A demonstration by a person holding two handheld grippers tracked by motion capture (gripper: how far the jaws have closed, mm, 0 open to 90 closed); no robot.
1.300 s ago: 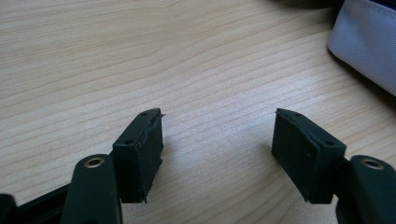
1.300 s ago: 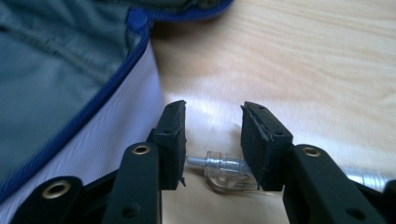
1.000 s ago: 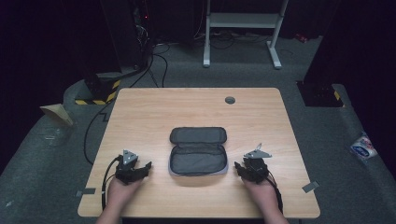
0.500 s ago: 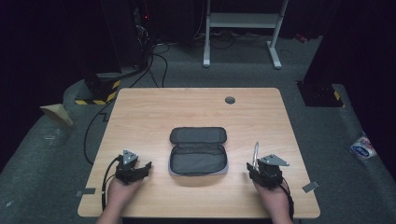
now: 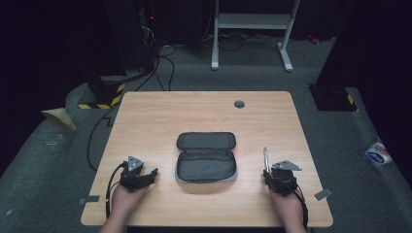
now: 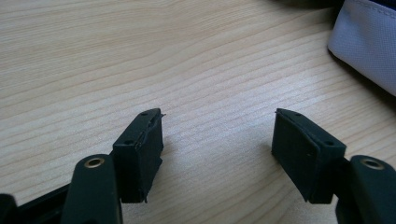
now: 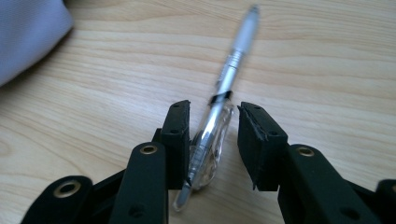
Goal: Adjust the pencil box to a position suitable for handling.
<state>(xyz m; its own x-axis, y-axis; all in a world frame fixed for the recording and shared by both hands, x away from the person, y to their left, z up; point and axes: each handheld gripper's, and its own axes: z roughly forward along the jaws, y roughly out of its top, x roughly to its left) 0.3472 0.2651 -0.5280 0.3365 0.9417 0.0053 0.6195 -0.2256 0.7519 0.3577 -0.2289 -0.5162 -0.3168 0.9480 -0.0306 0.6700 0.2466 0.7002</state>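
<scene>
Open grey pencil case (image 5: 206, 158) lay mid-desk (image 5: 160, 114), lid flap folded back toward far edge. Left tongs (image 6: 217, 135) sat low over bare wood just left of case, jaws wide apart, nothing betw. them. Right tongs (image 7: 214, 133) were near desk's right front, jaws part open w/ a clear pen (image 7: 219, 107) betw. them, touching the left pad; can't tell if gripped. Pen (image 5: 266, 158) pointed away from person.

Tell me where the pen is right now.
In the high view the pen lies on the table's right side, right of the open pouch. It sits between the right tongs' jaws, pointing away from the person.
</scene>
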